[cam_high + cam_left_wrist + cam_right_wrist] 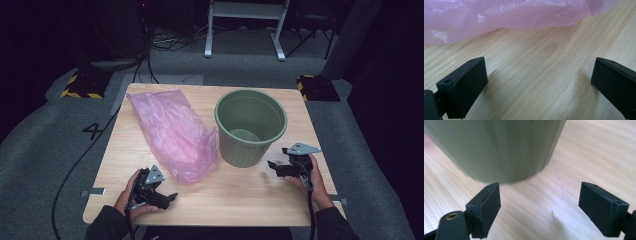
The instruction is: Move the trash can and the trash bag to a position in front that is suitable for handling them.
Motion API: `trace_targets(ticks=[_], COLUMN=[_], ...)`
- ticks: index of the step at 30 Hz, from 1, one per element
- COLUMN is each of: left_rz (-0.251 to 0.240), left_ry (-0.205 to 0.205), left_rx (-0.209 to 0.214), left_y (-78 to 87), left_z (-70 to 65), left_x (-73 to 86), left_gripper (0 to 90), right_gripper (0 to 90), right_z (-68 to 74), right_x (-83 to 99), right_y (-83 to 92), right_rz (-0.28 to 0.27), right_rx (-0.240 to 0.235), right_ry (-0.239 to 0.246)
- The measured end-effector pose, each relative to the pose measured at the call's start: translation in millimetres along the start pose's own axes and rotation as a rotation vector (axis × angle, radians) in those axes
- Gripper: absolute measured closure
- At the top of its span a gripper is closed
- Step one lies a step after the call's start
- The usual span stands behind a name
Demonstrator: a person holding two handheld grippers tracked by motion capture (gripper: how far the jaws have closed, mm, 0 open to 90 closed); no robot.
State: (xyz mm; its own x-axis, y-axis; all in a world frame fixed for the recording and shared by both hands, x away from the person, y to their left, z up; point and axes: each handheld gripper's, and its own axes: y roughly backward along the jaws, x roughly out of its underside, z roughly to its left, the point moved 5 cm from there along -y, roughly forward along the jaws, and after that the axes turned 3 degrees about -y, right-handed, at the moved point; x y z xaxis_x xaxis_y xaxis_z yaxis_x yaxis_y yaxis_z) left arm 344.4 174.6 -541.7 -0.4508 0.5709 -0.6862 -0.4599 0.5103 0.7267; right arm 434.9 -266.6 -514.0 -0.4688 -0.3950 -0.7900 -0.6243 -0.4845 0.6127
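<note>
Nothing looks started yet, as far as I can judge: the thin, crinkled pink plastic bag [175, 135] lies flat and slack across the left half of the pale wooden table [240, 197], its near end bunched close to the bucket, and no jaw touches it. At the near left corner the left gripper [167, 198] sits low over the wood in the person's left hand [131, 196], its jaws spread wide with bare table between them; in the left gripper view the bag's edge [506, 17] lies just ahead of the open jaws. To the right of the bag stands the round olive-green plastic bucket [251, 127], upright, mouth open, apparently empty, its side touching the bag's bunched end. Farther right, the right gripper [276, 167] points at the bucket's base, jaws also wide and holding nothing, the green wall [499, 147] close in front. My guess is the bag is meant to line the bucket, so all of it remains: lifting, opening, fitting. Nothing else crowds the tabletop; beyond it lie cables [170, 42] and a white frame's legs [245, 30].
</note>
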Motion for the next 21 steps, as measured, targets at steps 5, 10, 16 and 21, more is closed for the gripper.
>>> trace_targets(ticks=[5,10,16,21], left_rz=[0.016,-0.002,-0.027,-0.076], left_ry=[0.002,-0.013,-0.041,-0.037], left_rx=[0.0,-0.01,-0.034,-0.044], left_y=[-0.4,1.8,4.8,11.1], left_z=[-0.2,-1.0,-3.4,-3.6], left_x=[-1.7,-4.2,-11.5,-19.7], left_gripper=[0.2,14.4,21.0,14.9], right_gripper=[16.2,16.2,16.5,16.5], right_z=[-4.0,-7.9,-12.5,-12.0], right_x=[15.6,22.6,26.8,27.0], right_y=[-1.5,-1.8,-2.4,-2.8], right_rz=[0.051,0.072,0.074,0.077], right_rx=[-0.002,-0.001,-0.01,-0.009], right_ry=[-0.008,-0.028,-0.063,-0.063])
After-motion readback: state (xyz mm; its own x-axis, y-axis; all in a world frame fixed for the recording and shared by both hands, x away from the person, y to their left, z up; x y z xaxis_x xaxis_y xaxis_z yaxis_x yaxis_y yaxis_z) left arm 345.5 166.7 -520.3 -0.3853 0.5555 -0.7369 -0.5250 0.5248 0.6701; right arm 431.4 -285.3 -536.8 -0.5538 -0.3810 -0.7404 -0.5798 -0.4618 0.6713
